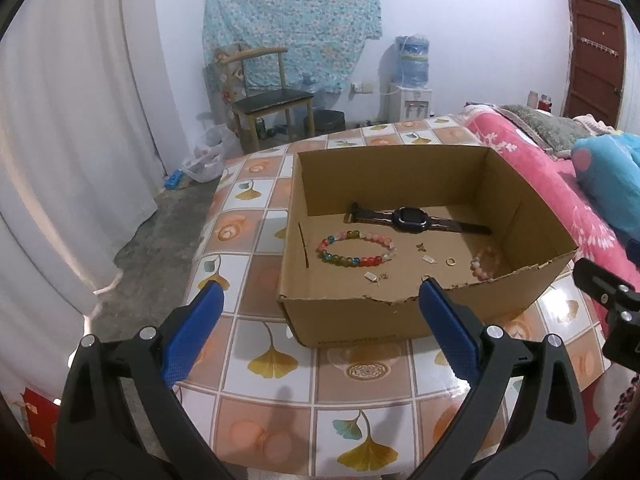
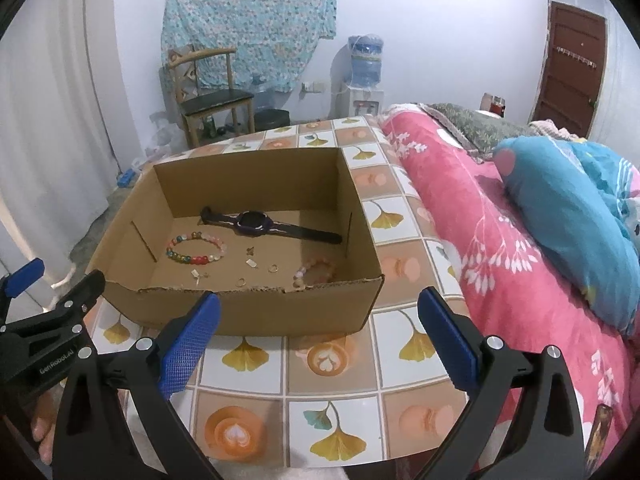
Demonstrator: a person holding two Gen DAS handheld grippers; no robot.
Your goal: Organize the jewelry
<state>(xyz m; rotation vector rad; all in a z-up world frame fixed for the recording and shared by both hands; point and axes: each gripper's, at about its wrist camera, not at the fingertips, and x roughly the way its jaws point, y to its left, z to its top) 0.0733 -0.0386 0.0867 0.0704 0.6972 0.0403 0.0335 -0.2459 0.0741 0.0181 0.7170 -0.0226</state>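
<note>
Jewelry sits in the cardboard box (image 2: 256, 312) on my tiled table (image 2: 340, 396), watch (image 2: 256, 222) behind multicoloured bead bracelet (image 2: 196, 248), while my left gripper (image 1: 320, 296) and right gripper (image 2: 320, 300) both gape empty before it.

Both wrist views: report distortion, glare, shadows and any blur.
Left wrist view: strong fisheye bending, black corners; soft glare on the tablecloth; claw shadows fall on the tiles below; box contents sharp. Right wrist view: same bending at the edges; light sheen on the tablecloth; watch and bracelet in focus; no motion blur.
</note>
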